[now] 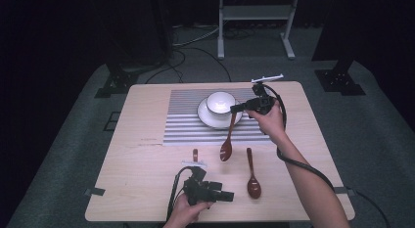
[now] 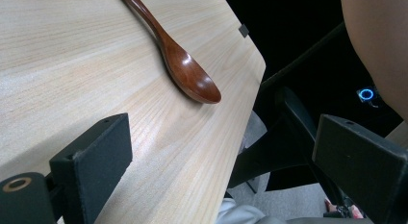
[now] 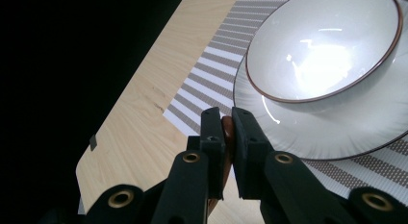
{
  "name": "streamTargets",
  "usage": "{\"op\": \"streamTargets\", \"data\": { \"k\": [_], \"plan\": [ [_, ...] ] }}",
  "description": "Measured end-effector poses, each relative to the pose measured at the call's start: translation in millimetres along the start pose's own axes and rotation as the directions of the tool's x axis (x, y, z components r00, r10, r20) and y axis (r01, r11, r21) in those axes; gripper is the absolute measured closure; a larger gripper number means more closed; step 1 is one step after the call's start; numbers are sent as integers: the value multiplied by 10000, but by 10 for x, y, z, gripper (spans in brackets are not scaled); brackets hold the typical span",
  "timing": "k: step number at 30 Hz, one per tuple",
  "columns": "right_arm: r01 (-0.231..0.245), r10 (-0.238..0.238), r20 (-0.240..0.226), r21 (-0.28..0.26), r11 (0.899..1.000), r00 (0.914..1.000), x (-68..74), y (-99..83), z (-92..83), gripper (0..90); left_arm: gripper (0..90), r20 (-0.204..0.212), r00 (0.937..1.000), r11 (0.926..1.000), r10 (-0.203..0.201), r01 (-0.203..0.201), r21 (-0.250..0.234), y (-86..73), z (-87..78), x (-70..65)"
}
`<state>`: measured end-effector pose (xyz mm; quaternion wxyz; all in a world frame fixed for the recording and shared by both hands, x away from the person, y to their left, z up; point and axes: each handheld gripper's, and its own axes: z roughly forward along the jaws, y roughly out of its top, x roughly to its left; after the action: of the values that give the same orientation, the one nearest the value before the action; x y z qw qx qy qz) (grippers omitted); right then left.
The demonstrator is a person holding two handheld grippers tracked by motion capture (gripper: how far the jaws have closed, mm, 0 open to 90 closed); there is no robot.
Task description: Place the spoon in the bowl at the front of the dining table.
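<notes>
the right gripper (image 1: 238,108) is clenched on the handle of a brown spoon (image 1: 227,140), which hangs bowl-down above the striped placemat (image 1: 181,121), just beside the white bowl (image 1: 219,102) on its plate (image 1: 208,118). this looks like the carrying step, so next the spoon needs bringing over the bowl's rim and lowering in. the left gripper (image 1: 226,195) rests released near the table's (image 1: 142,164) front edge, beside a second spoon (image 1: 252,175).

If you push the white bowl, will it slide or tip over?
The bowl sits on a plate with a glossy surface, so it would probably slide rather than tip. It looks wide and low, which suggests it is steady. It appears to be ceramic, so it is likely heavy for its size and could chip if knocked off.
</notes>
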<state>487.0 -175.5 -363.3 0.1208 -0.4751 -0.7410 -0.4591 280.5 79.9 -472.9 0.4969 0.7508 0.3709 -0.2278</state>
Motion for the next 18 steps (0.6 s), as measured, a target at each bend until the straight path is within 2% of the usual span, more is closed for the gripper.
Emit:
{"op": "streamTargets", "data": {
  "k": [18],
  "plan": [
    [-529,548,225,-781,9955,9982,-41,166,-50,834,54,19,10000,10000,31,-31,-54,2,-10,-4]
  ]
}}
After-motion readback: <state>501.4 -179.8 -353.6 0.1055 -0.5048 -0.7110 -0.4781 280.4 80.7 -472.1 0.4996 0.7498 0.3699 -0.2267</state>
